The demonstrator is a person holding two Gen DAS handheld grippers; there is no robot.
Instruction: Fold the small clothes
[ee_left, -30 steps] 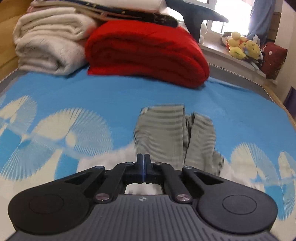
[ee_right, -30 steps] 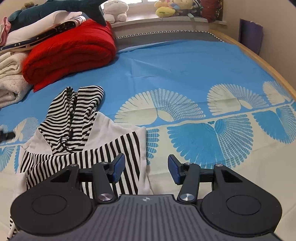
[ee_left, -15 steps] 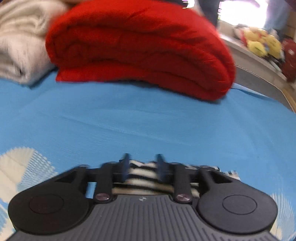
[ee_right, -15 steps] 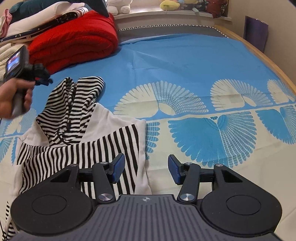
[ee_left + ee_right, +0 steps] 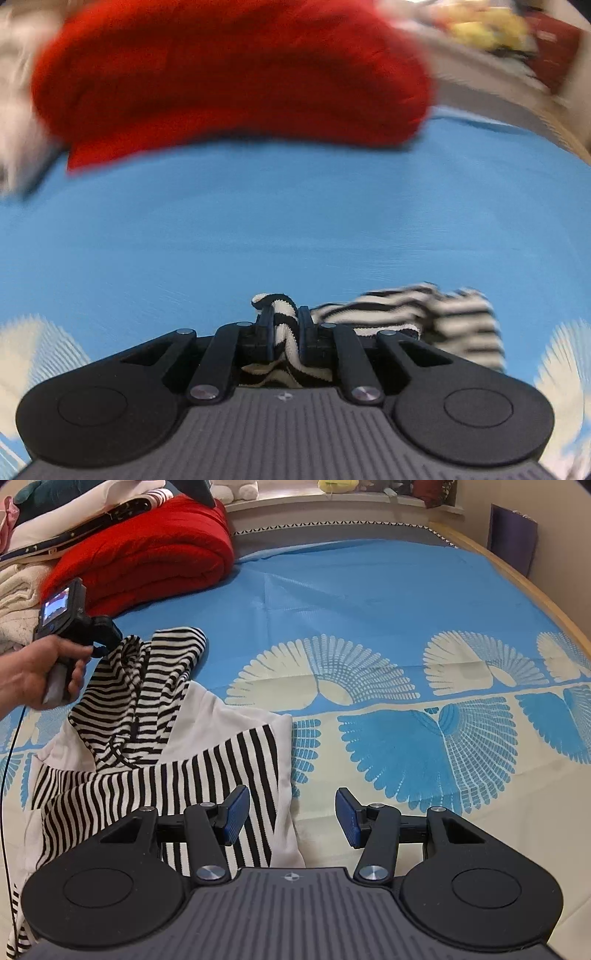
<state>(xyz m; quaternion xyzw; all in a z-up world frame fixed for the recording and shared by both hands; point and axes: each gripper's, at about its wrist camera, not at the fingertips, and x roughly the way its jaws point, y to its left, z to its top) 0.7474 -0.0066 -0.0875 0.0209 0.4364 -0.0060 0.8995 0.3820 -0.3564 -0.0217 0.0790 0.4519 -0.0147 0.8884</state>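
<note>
While the left gripper (image 5: 285, 334) pinches the striped hoodie's (image 5: 147, 716) hood, the right gripper (image 5: 291, 818) gapes empty.
Soft, limp knit; best held at edges.

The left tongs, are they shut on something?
Yes: the left tongs are shut on a fold of the striped top, pinched between both fingers.

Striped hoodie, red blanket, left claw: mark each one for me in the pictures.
striped hoodie (image 5: 140, 709): right wrist view, on the striped hood part.
red blanket (image 5: 147, 565): right wrist view, on the folded bulk's front face.
left claw (image 5: 285, 328): left wrist view, midway between its fingertips, shut on striped fabric.
</note>
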